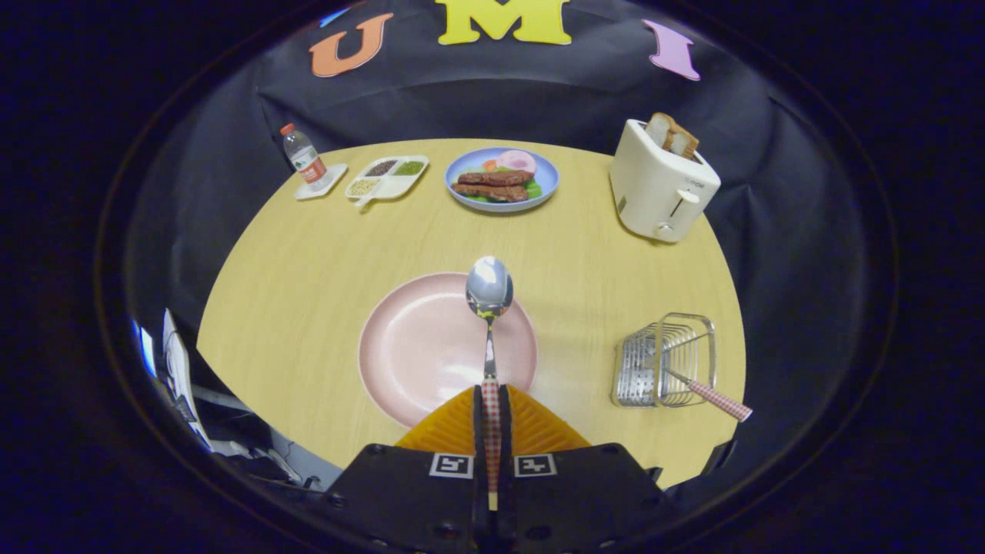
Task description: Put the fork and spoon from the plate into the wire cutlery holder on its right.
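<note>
The shiny metal spoon with a red-and-white checked handle point(489, 308) is clamped between the two fingers of the gripper point(491, 404), which are clenched on the checked part of the handle. Its bowl points away from the fingers and hangs above the far right part of the round pale pink plate point(408, 346); whether it clears the plate by much cannot be told.

By its look the spoon is light and stiff, with a polished bowl that would slide on hard surfaces. The grip sits low on the handle, so the long metal end sticks out ahead and may pivot if it knocks a wire. A hold on the patterned handle seems sound.

To the right of the plate stands the silvery wire cutlery holder point(666, 362), well apart from the spoon. A fork with a matching checked handle point(712, 396) already leans in it, handle jutting out to the near right. So the spoon is the remaining piece, in my judgement.

The light wooden round table point(308, 285) is open between plate and holder, giving room to swing right. The holder stands near the table's right edge, so a hard push could shift it that way.

Far off stand a cream toaster holding bread point(662, 185), a blue plate of food point(502, 181), a white divided tray point(386, 178) and a small water bottle point(302, 156).
</note>
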Available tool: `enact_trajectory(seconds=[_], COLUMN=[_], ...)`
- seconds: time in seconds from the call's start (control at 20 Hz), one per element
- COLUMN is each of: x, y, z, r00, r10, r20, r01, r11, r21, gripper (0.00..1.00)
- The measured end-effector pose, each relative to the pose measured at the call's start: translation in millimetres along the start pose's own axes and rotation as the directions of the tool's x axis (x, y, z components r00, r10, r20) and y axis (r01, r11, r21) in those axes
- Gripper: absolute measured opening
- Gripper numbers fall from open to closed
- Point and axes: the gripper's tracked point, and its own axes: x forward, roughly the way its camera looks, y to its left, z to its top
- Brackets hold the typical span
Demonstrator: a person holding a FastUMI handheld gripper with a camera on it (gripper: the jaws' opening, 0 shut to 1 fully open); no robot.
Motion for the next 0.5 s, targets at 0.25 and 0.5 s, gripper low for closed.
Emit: enact_trajectory(seconds=[0.25, 0.5], x=[-26, -48], y=[-54, -100], z=[-11, -15], r00=[0.997, 0.99], r10=[0.004, 0.005], r20=[-0.079, -0.143], r01=[-0.005, -0.011], r11=[1.0, 0.999], r21=[-0.009, -0.04], gripper=[0.04, 0.05])
